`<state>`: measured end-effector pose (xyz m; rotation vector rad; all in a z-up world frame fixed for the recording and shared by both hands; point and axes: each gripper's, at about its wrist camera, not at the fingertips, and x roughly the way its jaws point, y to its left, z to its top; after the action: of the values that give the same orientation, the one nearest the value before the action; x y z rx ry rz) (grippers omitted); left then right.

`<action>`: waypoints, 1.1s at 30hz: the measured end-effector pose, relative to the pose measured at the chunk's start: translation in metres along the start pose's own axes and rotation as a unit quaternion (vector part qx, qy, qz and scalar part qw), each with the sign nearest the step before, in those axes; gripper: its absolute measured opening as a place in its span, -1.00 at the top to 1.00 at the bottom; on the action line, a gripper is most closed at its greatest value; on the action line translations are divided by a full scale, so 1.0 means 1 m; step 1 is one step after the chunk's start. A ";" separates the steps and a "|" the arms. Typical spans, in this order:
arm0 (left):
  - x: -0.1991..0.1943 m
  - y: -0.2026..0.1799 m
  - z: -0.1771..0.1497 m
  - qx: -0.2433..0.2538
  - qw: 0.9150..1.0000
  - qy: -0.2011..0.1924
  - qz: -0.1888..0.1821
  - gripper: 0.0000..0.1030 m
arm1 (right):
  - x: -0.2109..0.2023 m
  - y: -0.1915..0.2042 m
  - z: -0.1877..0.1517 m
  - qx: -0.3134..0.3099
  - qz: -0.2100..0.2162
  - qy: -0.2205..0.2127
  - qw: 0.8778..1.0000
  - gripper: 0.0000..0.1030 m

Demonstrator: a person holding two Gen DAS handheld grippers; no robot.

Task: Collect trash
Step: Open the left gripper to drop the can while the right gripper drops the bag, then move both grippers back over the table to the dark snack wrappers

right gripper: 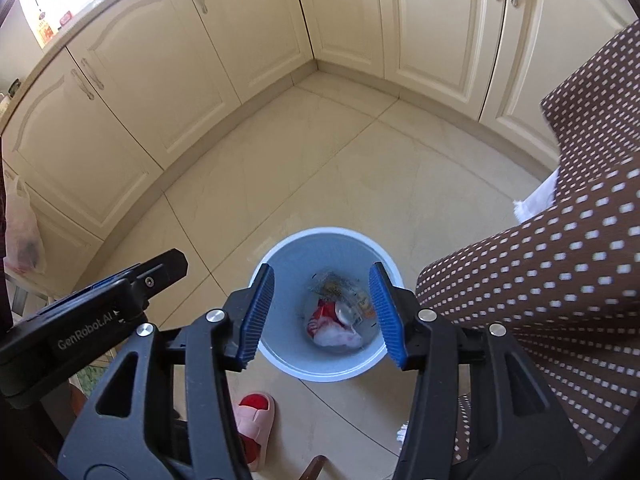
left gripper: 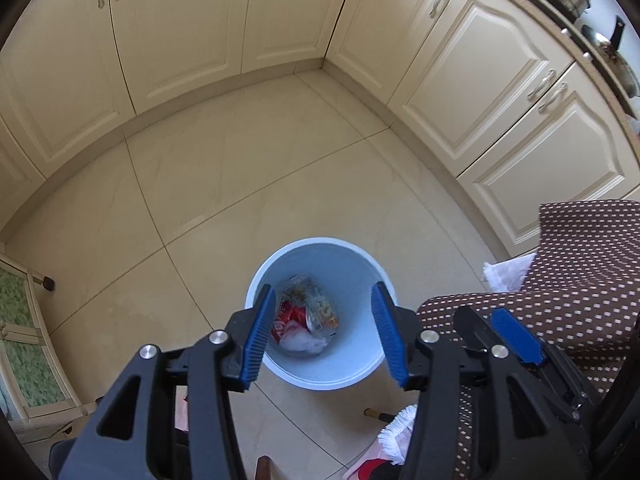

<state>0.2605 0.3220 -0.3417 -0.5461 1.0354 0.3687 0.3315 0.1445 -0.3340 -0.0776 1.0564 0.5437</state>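
Trash [left gripper: 306, 320] is all sitting at the bottom of the bin [left gripper: 320, 248] on the floor, and both the left gripper [left gripper: 324, 334] and right gripper [right gripper: 322, 314] hang over it spread wide, holding nothing. Only risk I'd guess is dropping too low and clipping the rim, tipping it. Loads of bare floor [left gripper: 240, 184] on the far side up to the cabinets [left gripper: 480, 72], but the dotted cloth [left gripper: 580, 280] crowds the right.

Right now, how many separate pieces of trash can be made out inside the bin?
3, maybe more hidden beneath: a clear printed wrapper farthest from the hand-held grippers, a red package left of centre, and crumpled white tissue nearest, all at the bottom of the pale blue bin.
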 end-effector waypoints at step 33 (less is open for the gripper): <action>-0.229 -0.345 -0.119 0.291 0.926 -0.100 -0.218 -0.17 | -0.390 -0.213 -0.085 0.163 -0.186 -0.270 0.931 -0.17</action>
<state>0.2529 -0.0347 -0.1003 -0.1815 0.7451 -0.2747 0.2158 -0.2180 -0.0896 0.1573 0.5564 0.0271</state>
